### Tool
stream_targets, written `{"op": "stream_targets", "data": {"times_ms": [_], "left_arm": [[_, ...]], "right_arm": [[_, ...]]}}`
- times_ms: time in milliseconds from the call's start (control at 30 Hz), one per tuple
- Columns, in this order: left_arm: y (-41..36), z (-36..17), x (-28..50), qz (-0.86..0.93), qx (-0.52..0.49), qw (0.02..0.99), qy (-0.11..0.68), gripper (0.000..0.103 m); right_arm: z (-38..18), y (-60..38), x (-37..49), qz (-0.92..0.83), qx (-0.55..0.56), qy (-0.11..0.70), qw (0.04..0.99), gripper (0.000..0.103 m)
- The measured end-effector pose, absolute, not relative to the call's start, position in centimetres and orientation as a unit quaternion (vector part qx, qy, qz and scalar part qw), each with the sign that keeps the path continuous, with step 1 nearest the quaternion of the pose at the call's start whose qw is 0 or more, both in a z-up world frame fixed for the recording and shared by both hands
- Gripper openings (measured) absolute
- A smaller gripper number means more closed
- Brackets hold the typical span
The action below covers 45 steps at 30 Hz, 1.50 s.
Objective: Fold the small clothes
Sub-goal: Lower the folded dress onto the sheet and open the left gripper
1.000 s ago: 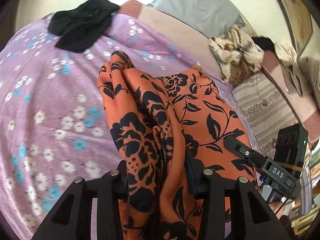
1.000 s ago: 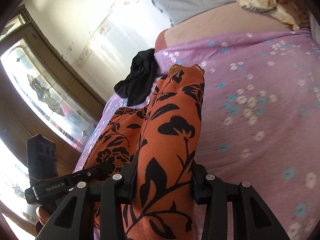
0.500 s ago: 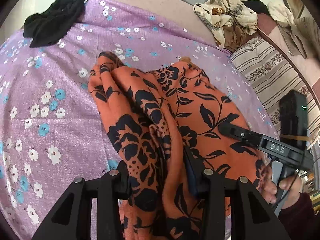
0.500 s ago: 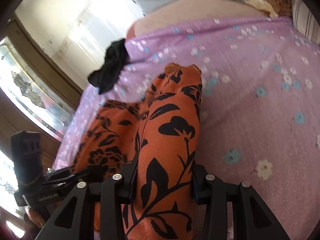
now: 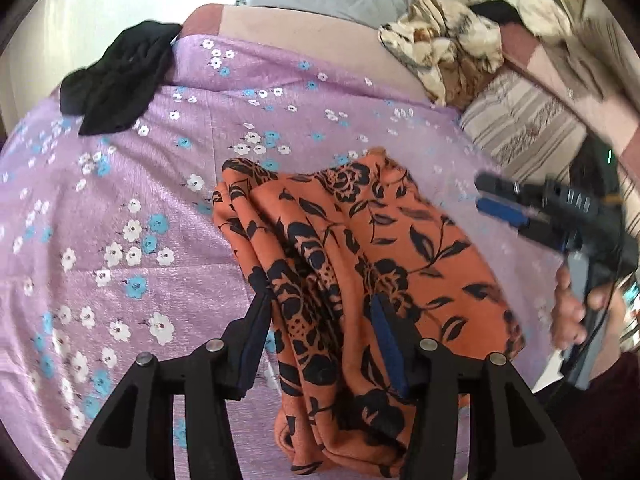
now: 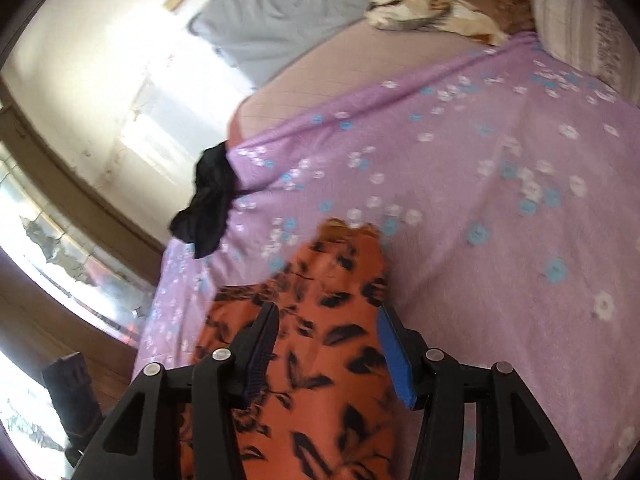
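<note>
The orange garment [image 5: 360, 264], printed with black leaves and roses, lies on the bed [image 5: 120, 208] on its lilac flowered sheet, roughly in the middle of the spread and nearer the near edge than the far one. It is bunched into long folds, and its long axis runs from the near edge of the bed away toward the far edge, where the pink mattress shows bare beyond the sheet. Its narrow end with a small scalloped tip [image 6: 348, 230] points toward that far edge; the broader bulk lies closest to the cameras.

The left gripper [image 5: 320, 336] straddles the thick pleated left side of the garment. Its fingers [image 5: 256, 344] are opening: the left one stands clear of the cloth with sheet showing in the gap, while the right one lies against the folds, so the cloth sits between them without being pinched.

The right gripper [image 6: 326, 344] is over the garment's right side, blurred. Its fingers [image 6: 394, 360] are also opening, about half apart, with the cloth lying loosely between them and no longer squeezed. In the left wrist view this gripper appears at the bed's right edge, a hand [image 5: 572, 304] wrapped on its handle.

A black garment [image 5: 116, 84] lies crumpled at the far left corner of the sheet, well apart from the orange one.
</note>
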<state>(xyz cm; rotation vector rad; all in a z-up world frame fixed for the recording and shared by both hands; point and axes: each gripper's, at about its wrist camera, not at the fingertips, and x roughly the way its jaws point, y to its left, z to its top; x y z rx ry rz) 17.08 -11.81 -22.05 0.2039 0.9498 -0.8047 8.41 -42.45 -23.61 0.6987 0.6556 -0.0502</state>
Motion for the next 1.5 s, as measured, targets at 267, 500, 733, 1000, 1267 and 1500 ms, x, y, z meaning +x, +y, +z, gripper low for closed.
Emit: {"op": "stream_targets", "data": {"times_ms": [267, 500, 733, 1000, 1267, 1500], "left_arm": [[-11.7, -25.7, 18.2, -0.329, 0.137, 0.796, 0.489, 0.073], [-10.9, -25.5, 18.7, -0.332, 0.111, 0.796, 0.495, 0.074], [-9.8, -22.7, 15.7, -0.339, 0.116, 0.823, 0.441, 0.074], [-10.0, -25.0, 13.7, -0.292, 0.195, 0.828, 0.438, 0.074], [-8.9, -23.8, 13.8, -0.274, 0.173, 0.842, 0.432, 0.074], [-8.3, -21.3, 12.1, -0.247, 0.155, 0.867, 0.403, 0.074]], "right_arm": [[-27.7, -38.7, 12.5, -0.031, 0.285, 0.424, 0.859, 0.051], [-27.1, -39.3, 10.3, -0.026, 0.316, 0.4, 0.86, 0.046], [-22.8, -36.8, 5.1, 0.007, 0.268, 0.353, 0.896, 0.047], [-26.8, -33.3, 2.5, -0.011, 0.23, 0.448, 0.864, 0.047], [-25.8, -33.5, 2.5, -0.021, 0.25, 0.43, 0.867, 0.047], [-23.2, -33.0, 0.4, -0.04, 0.242, 0.381, 0.891, 0.055]]}}
